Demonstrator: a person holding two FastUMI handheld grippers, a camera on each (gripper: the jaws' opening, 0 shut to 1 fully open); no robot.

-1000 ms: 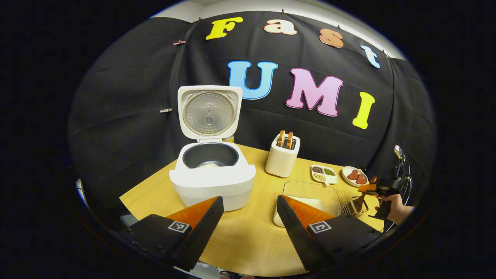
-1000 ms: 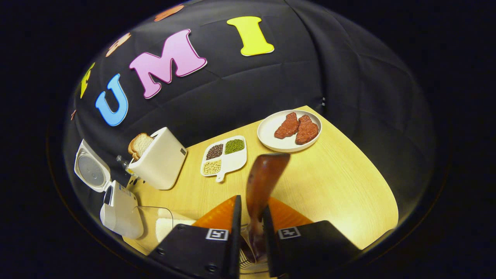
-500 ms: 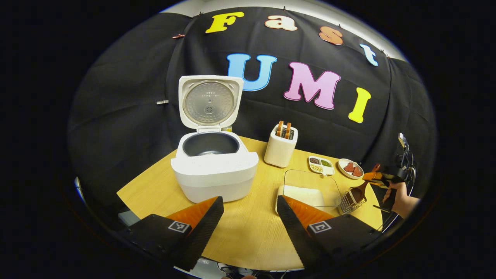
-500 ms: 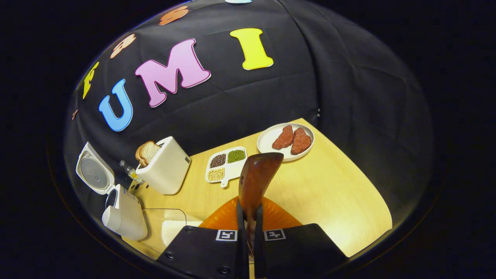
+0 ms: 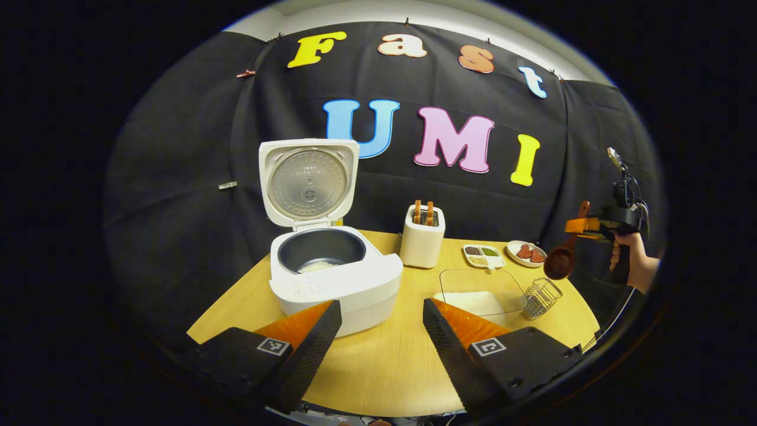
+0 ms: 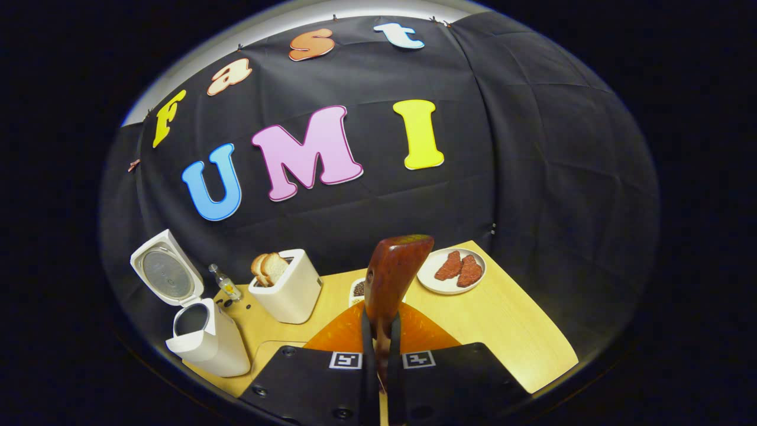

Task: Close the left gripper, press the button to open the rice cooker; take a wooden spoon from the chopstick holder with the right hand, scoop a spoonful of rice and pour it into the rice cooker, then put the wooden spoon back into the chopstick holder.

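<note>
the right gripper (image 6: 378, 331) is clamped on the wooden spoon (image 6: 390, 278) by its handle, holding it in the air above the wire chopstick holder (image 5: 541, 297) near the table's (image 5: 378, 367) right edge. the left gripper (image 5: 378, 331) hangs with fingers spread wide at the front edge, before the rice cooker (image 5: 331, 278), whose lid stands up, and the glass rice dish (image 5: 479, 290).
</note>
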